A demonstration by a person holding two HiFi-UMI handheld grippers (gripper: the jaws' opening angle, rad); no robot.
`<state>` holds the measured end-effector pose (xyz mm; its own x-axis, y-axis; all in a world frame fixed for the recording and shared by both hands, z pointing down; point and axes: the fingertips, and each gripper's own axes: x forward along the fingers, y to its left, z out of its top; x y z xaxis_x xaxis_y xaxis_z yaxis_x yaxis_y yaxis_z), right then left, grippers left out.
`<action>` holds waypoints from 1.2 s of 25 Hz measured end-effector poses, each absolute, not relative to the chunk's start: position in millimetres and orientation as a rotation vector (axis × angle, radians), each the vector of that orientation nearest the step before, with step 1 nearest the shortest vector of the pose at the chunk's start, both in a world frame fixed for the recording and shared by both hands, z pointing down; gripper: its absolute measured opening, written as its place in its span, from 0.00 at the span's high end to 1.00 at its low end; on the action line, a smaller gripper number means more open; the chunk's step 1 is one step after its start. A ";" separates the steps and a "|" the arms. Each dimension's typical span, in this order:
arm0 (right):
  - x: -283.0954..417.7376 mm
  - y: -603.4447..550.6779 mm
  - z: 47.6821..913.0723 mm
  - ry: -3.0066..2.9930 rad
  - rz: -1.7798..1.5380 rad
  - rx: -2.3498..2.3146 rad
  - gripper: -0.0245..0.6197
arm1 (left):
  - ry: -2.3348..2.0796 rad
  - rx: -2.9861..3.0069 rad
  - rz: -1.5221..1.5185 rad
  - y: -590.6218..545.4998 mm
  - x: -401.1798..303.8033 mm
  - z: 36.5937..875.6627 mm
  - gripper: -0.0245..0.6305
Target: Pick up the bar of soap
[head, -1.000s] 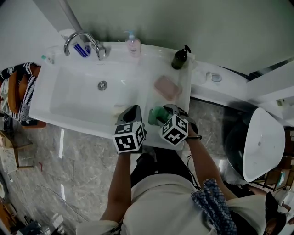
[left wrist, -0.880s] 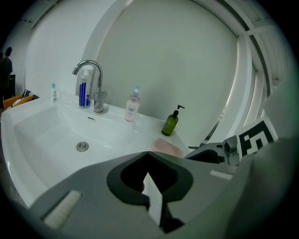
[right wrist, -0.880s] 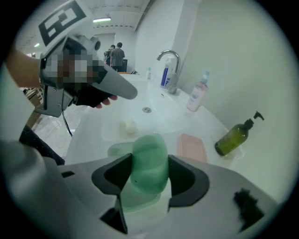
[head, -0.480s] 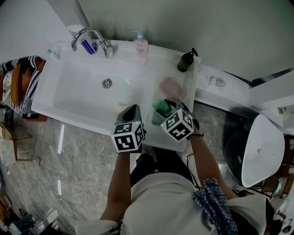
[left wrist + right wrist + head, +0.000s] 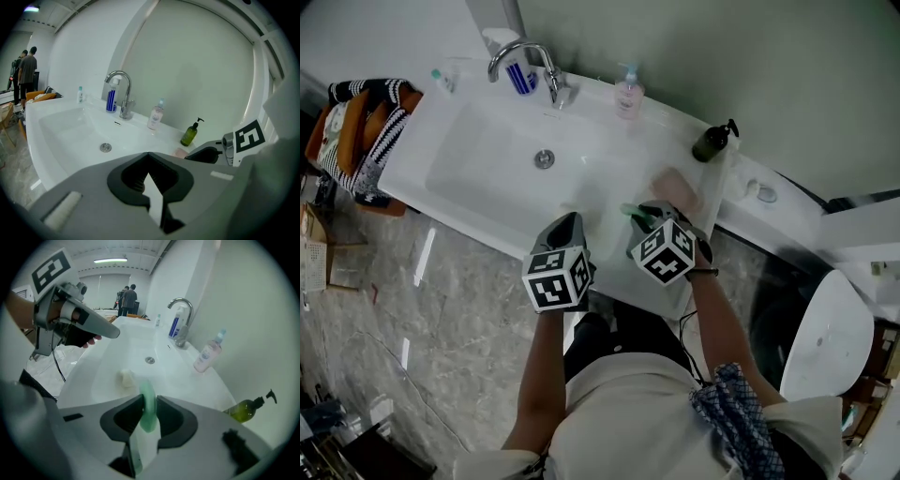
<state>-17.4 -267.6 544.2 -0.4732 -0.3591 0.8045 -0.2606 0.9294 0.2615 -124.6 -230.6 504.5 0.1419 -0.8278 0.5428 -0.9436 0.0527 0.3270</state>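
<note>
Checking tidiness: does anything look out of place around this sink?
A pale lump, perhaps soap, lies loose in the basin, short of the drain, not on the counter. Nothing else stands out.

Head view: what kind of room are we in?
Most likely a bathroom or washroom: a white washbasin with a chrome faucet, plus a pink pump bottle and a dark green pump bottle on its back ledge.

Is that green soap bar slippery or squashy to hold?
Likely stiff: the green soap stands on edge, unbent, between the jaws of the right gripper, which have just been closing on it. Probably slippery: its sides look smooth and rounded.
</note>
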 end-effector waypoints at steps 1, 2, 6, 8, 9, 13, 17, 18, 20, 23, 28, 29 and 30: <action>-19.0 -267.1 543.5 -2.090 -0.137 0.434 0.80 | -1.708 1.783 0.227 -230.0 -126.2 504.2 0.95; -21.4 -267.0 542.5 -2.092 -0.147 0.427 0.80 | -1.712 1.780 0.226 -229.7 -126.9 504.0 0.95; -37.7 -272.7 538.1 -2.110 -0.202 0.379 0.80 | -1.720 1.776 0.226 -231.5 -125.2 503.8 0.95; -47.9 -277.5 535.5 -2.118 -0.235 0.349 0.81 | -1.727 1.772 0.231 -230.6 -124.6 504.6 0.95; -53.3 -280.1 534.1 -2.122 -0.251 0.335 0.81 | -1.732 1.766 0.233 -229.2 -125.2 505.1 0.95; -76.6 -290.1 532.9 -2.132 -0.317 0.265 0.81 | -1.771 1.718 0.225 -220.3 -135.0 506.9 0.95; -103.0 -295.4 542.8 -2.131 -0.357 0.169 0.81 | -1.838 1.640 0.209 -207.8 -155.0 508.8 0.95; -108.9 -295.4 547.3 -2.128 -0.361 0.141 0.81 | -1.855 1.618 0.204 -204.0 -159.4 509.3 0.95; -119.8 -294.4 556.8 -2.121 -0.357 0.089 0.81 | -1.886 1.576 0.190 -195.8 -167.2 510.0 0.95; -134.8 -293.6 572.4 -2.115 -0.308 0.025 0.81 | -1.919 1.515 0.166 -185.5 -175.6 512.3 0.95; -148.0 -296.6 602.3 -2.085 -0.144 -0.034 0.81 | -1.949 1.469 0.131 -180.0 -174.6 514.2 0.95; -150.8 -297.4 607.4 -2.090 -0.106 -0.038 0.81 | -1.952 1.460 0.123 -180.0 -173.6 515.6 0.95; -153.0 -298.5 612.9 -2.092 -0.069 -0.037 0.81 | -1.952 1.450 0.116 -179.9 -172.3 517.6 0.95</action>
